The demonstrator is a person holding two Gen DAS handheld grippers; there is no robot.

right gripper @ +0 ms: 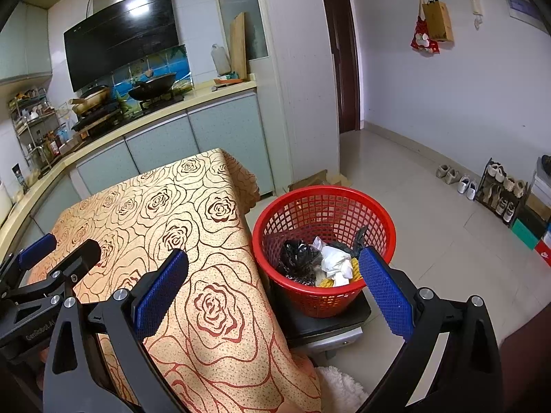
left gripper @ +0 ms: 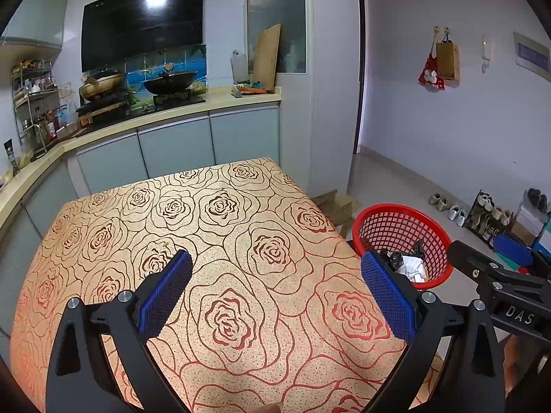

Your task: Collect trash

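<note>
Nearest to us, the left tool [left gripper: 275, 289] stands with its two blue pads spread wide and nothing between them, above the worktop [left gripper: 241, 241] with its cloth of red rose outlines on gold. The right tool [right gripper: 273, 285] is also spread wide and empty; one pad is over the cloth edge and the other is in front of the red basket [right gripper: 323, 199]. In the left wrist view we read the white letters "DAS" on the black body of the right tool at the right edge. In the right wrist view we read "GenRobot.A" on the left tool's body at the lower left, and the rest of that word is cut off. The red basket stands upright, with its mouth opening upward, on a low dark stand [right gripper: 330, 320] just beside the right edge of the worktop. Inside it the trash lies in one heap: a crumpled black bag [right gripper: 298, 258], a white crumpled paper [right gripper: 335, 261] and something yellow [right gripper: 325, 281] under them. We cannot tell a long axis for any of these pieces, because they are crumpled together. Farther away, a counter [right gripper: 206, 94] carries a stove with a dark wok [right gripper: 155, 86]. On the far wall hang a brown paper bag [right gripper: 437, 20] and a red pouch [right gripper: 422, 36]; any writing on them is too small to read.
</note>
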